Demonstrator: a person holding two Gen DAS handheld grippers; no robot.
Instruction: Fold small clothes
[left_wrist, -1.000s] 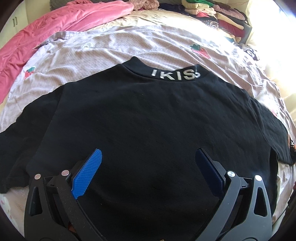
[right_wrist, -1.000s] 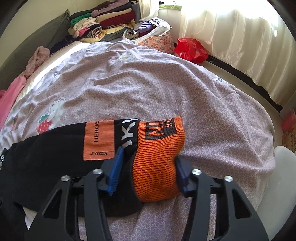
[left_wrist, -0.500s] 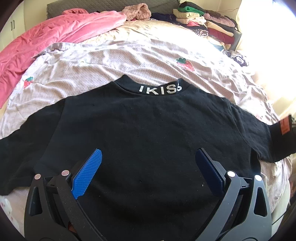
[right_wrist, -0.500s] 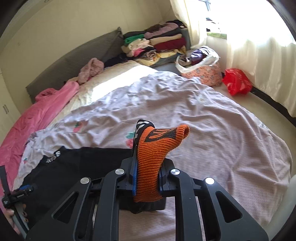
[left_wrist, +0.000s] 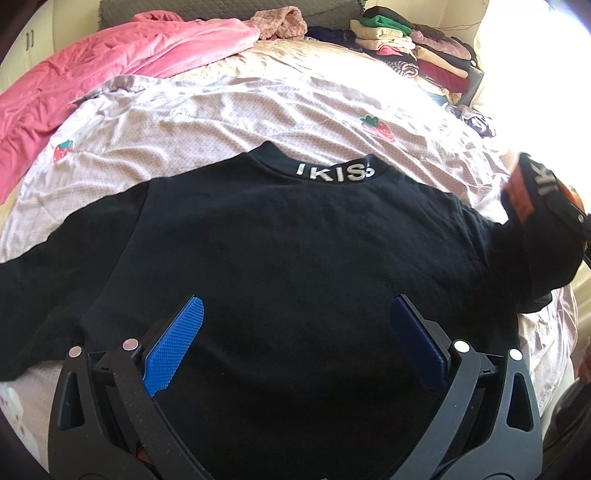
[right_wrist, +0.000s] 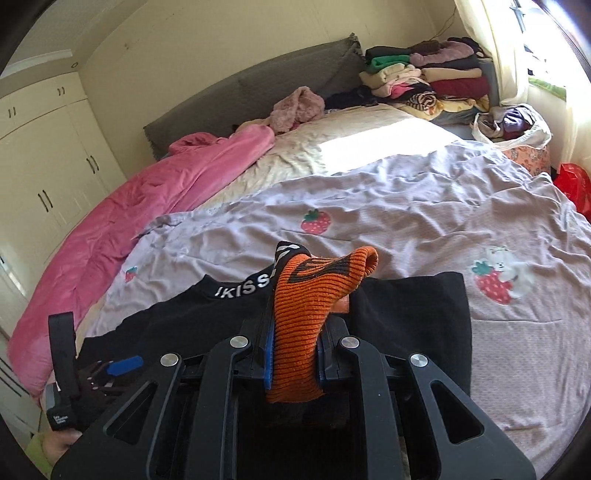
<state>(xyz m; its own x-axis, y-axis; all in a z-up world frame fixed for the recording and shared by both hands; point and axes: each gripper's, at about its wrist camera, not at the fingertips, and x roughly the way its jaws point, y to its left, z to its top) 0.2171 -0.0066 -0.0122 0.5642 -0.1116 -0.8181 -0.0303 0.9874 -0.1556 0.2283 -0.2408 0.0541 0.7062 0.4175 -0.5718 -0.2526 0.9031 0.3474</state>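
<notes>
A small black sweatshirt (left_wrist: 288, 251) with white "IKISS" lettering on its collar (left_wrist: 334, 171) lies spread on the bed. My left gripper (left_wrist: 295, 343) is open and hovers over its lower middle, holding nothing. My right gripper (right_wrist: 293, 354) is shut on the orange knit cuff (right_wrist: 306, 314) of the shirt's right sleeve and holds it lifted above the shirt body (right_wrist: 410, 321). In the left wrist view the raised sleeve (left_wrist: 532, 214) with its orange patch stands at the right edge. The left gripper also shows at lower left in the right wrist view (right_wrist: 118, 363).
The bed has a lilac strawberry-print sheet (right_wrist: 424, 221). A pink quilt (left_wrist: 110, 66) lies along the left side. Stacks of folded clothes (right_wrist: 424, 77) sit at the far end. A white bag (right_wrist: 513, 125) and a red bag (right_wrist: 576, 184) are by the window side.
My right gripper has lifted the orange cuff and carried the sleeve up and inward over the shirt. The left gripper stayed open and drew back slightly.
</notes>
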